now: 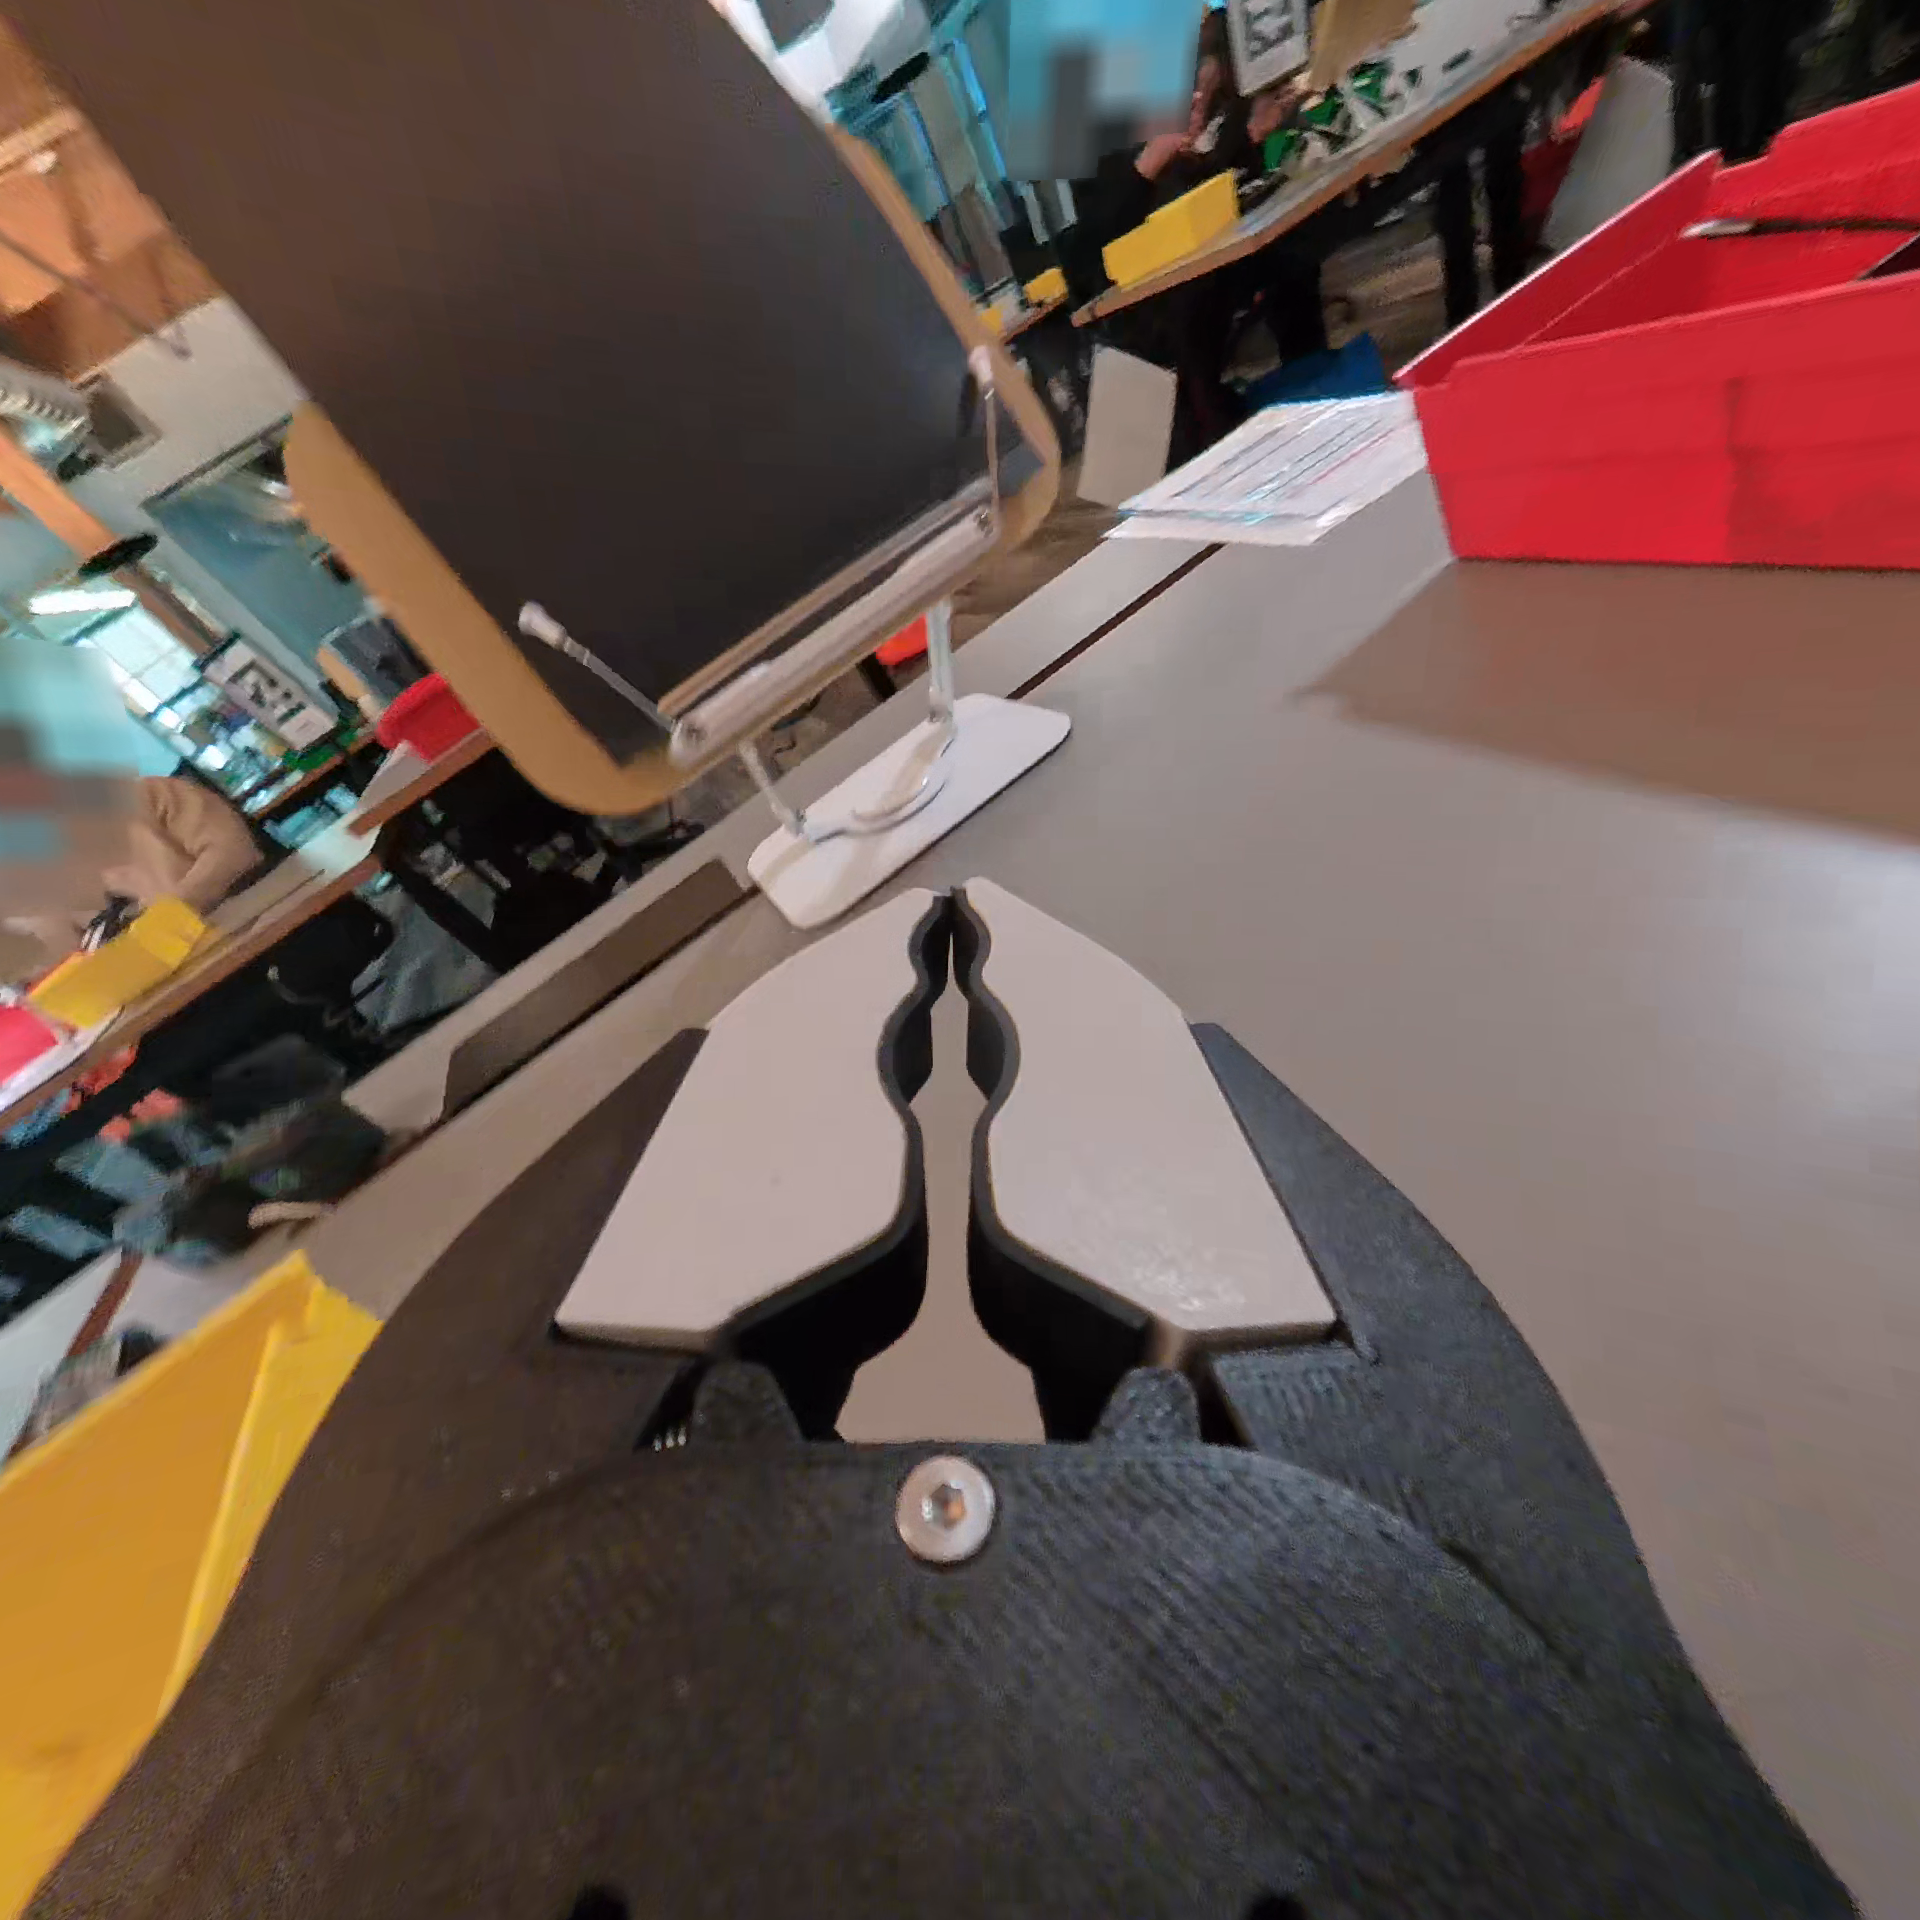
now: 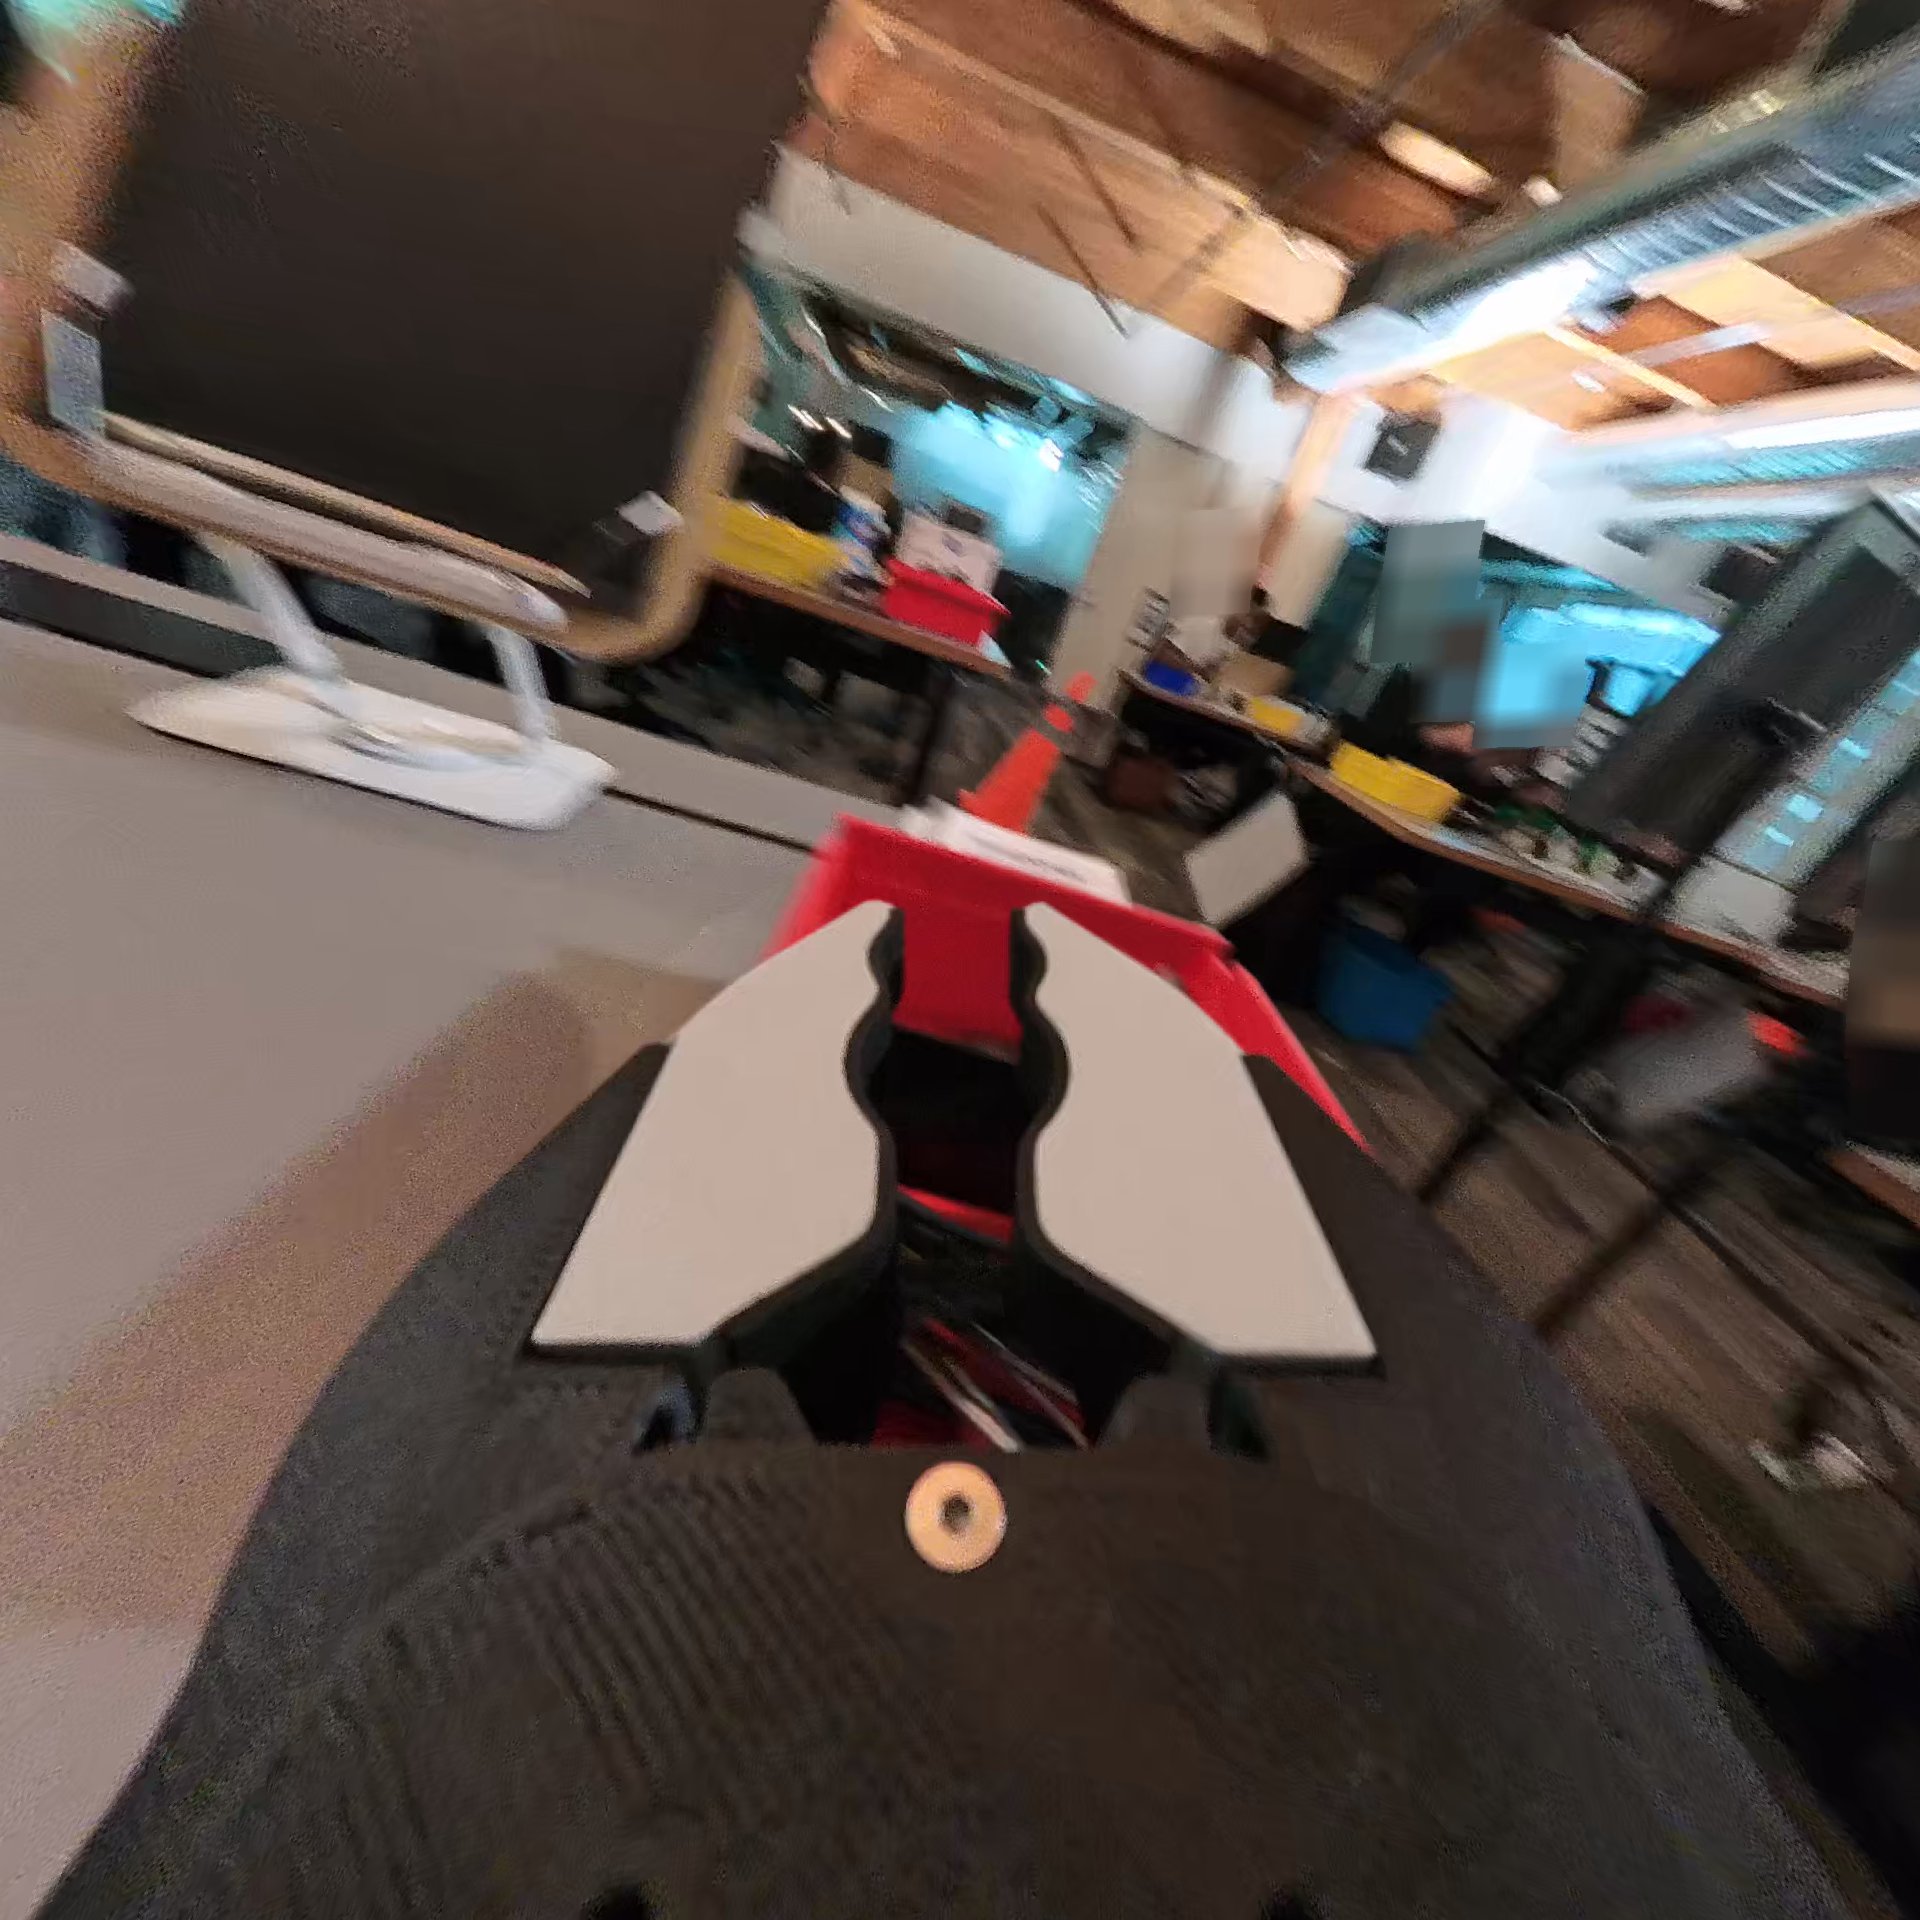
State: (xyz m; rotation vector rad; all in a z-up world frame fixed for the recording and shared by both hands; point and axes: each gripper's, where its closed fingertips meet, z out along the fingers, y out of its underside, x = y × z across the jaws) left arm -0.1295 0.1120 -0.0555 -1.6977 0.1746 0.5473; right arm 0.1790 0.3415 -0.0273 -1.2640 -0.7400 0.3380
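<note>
Your left gripper [image 1: 954,906] hangs low over the grey table [image 1: 1455,935] with its tips closed together and nothing between them. Just ahead of those tips sits the white base [image 1: 914,800] of a stand, resting on the table. The stand carries a dark tablet [image 1: 540,343] in a tan frame, tilted back and looming above and to the left of your fingers. Ahead and to the right, well apart from the gripper, a red bin [image 1: 1683,416] rests on the table, with a clear-sleeved sheet [image 1: 1278,473] lying flat just beside its near-left corner. Close in on your lower left, the corner of a yellow bin [image 1: 135,1538] shows beside the gripper body.

Your right gripper [image 2: 956,920] is blurred, yet you can see a narrow gap between its fingers, and nothing is gripped in it. It hovers over the open red bin [image 2: 935,883], whose far wall shows through the gap; the contents below the fingers are too blurred to tell. A white card [image 2: 1029,847] rests on the bin's far rim. Ahead and to the left, well apart, the tablet [image 2: 416,260] stands on its white base [image 2: 364,743]. Beyond the table edge, an orange cone [image 2: 1023,769] stands on the floor.
</note>
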